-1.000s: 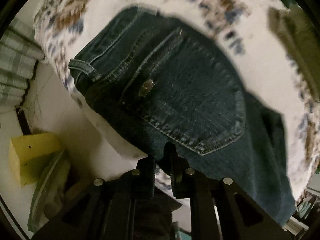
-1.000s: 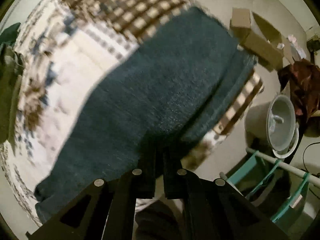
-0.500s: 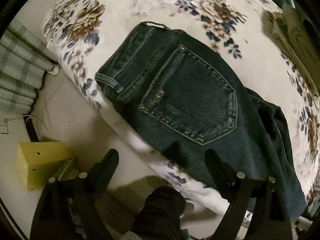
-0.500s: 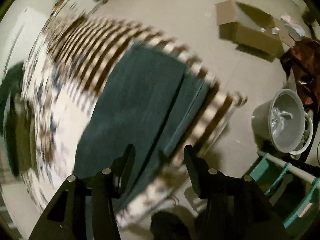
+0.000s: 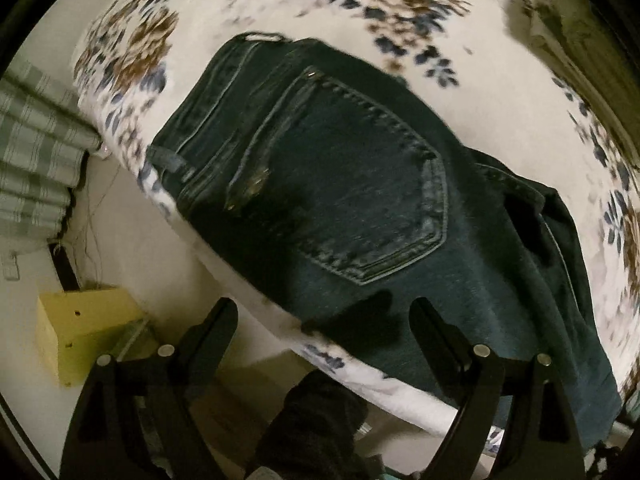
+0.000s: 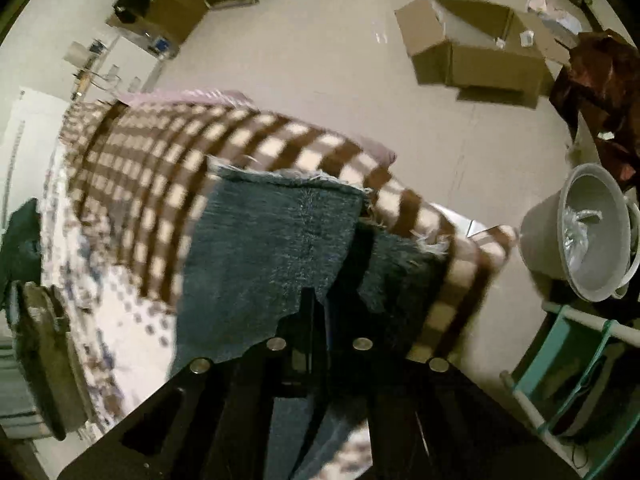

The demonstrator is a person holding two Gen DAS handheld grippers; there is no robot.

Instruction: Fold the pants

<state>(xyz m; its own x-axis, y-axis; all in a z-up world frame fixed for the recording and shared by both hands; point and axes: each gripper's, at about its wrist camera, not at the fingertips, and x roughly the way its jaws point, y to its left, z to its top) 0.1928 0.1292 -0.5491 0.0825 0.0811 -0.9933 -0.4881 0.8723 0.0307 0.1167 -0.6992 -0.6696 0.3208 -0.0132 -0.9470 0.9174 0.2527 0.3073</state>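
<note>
On floral bedding (image 5: 400, 12), dark denim pants (image 5: 360, 184).

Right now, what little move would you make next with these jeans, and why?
Probably lift the right gripper, shut on the frayed leg end of the jeans, and carry it toward the waistband. The left gripper hangs open, holding nothing, just off the bed edge near the back pocket, so only the right one has cloth to fold.

Right gripper (image 6: 318, 300) clamped on the frayed hem of the jeans (image 6: 272, 248), over a checked blanket (image 6: 160, 184).
</note>
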